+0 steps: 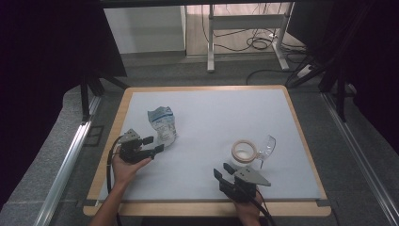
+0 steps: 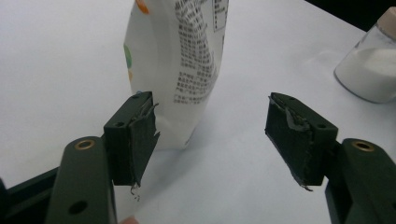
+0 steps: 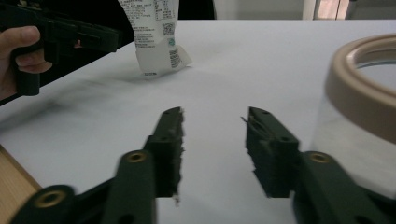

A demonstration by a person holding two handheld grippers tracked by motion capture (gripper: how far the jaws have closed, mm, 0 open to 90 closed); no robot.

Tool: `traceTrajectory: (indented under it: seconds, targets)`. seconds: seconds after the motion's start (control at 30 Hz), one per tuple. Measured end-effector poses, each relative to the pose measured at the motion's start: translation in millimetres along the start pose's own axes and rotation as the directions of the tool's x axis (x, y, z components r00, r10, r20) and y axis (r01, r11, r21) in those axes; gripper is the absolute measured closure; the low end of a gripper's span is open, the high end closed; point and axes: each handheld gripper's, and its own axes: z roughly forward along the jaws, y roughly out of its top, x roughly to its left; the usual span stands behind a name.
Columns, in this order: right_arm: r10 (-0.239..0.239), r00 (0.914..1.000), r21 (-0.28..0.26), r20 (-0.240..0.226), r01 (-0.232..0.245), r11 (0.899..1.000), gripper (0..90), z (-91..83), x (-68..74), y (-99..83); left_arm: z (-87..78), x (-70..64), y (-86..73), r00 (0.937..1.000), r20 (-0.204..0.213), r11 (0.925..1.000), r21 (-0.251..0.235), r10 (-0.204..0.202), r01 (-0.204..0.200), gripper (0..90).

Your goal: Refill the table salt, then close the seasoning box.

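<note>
At the near edge of the white-covered table (image 1: 282,122), the right gripper (image 1: 225,172) rests with its matte black jaws spread and nothing between them. Just beyond it stands a clear jar (image 1: 245,151) with a tan rim, cut off at the edge of the right gripper view. A clear curved plastic piece (image 1: 269,147) sits beside the jar, its shape hard to make out. Farther left, the left gripper (image 2: 210,133), jaws wide apart with frayed tape on the pads, faces a crinkled white printed pouch (image 2: 180,65) standing upright, its top cut off.
</note>
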Motion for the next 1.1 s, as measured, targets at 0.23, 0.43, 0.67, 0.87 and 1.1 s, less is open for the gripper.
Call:
traceTrajectory:
  seconds: [0.23, 0.43, 0.67, 0.87, 1.1]
  targets:
    - [-0.063, 0.9973, -0.013, 0.039, 0.063, 0.998, 86.0, -27.9, -20.8, 4.8, 2.6, -0.9, -3.1, 1.0, 0.003, 0.9999, 0.011, 0.002, -0.002, 33.2]
    - [-0.058, 0.996, -0.034, 0.069, 0.06, 0.998, 89.8, -52.2, -43.6, 9.1, 4.2, -2.3, -4.2, 1.0, 0.009, 0.9999, 0.013, 0.003, -0.003, 33.1]
    - [-0.038, 0.9959, -0.03, 0.082, 0.041, 0.999, 89.8, -59.5, -55.8, 9.7, 5.8, -3.6, -4.6, 0.9999, 0.011, 0.9999, 0.013, 0.002, -0.002, 32.9]
    - [-0.034, 0.9939, -0.031, 0.105, 0.037, 0.999, 89.7, -64.5, -63.2, 11.0, 7.2, -5.2, -4.8, 0.9999, 0.01, 0.9998, 0.018, 0.007, -0.008, 32.5]
    - [0.019, 0.9885, -0.043, 0.15, -0.013, 0.999, 89.7, -71.8, -82.2, 10.0, 7.6, -6.7, -4.3, 0.9999, 0.014, 0.9997, 0.02, 0.01, -0.01, 32.6]
